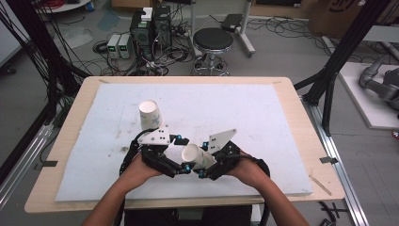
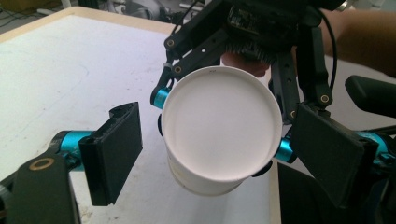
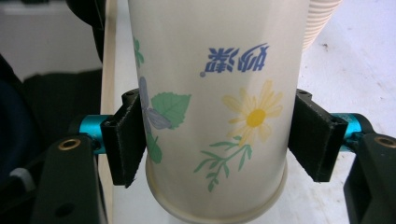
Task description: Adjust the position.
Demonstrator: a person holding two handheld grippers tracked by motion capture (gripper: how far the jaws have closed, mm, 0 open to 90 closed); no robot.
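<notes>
My right hand-held gripper (image 1: 201, 162) holds a paper cup (image 1: 195, 155) by its sides, its jaws pressed on the printed wall as the right gripper view shows, a flower (image 3: 254, 114) between them. The cup lies tilted, its long axis running from my right hand-held gripper toward my left one, closed bottom (image 2: 222, 128) leading. My left hand-held gripper (image 1: 176, 165) stands wide: in its own view its two pads (image 2: 114, 149) flank the bottom with a gap on each side, not touching, so the cup sits straight ahead of it, between the jaws and nearer the right-hand pad. A second cup (image 1: 150, 114) stands upside down on the bench (image 1: 263, 117), just beyond my left hand (image 1: 136, 169). I judge the coming move turns on closing the left jaws around that bottom end.
</notes>
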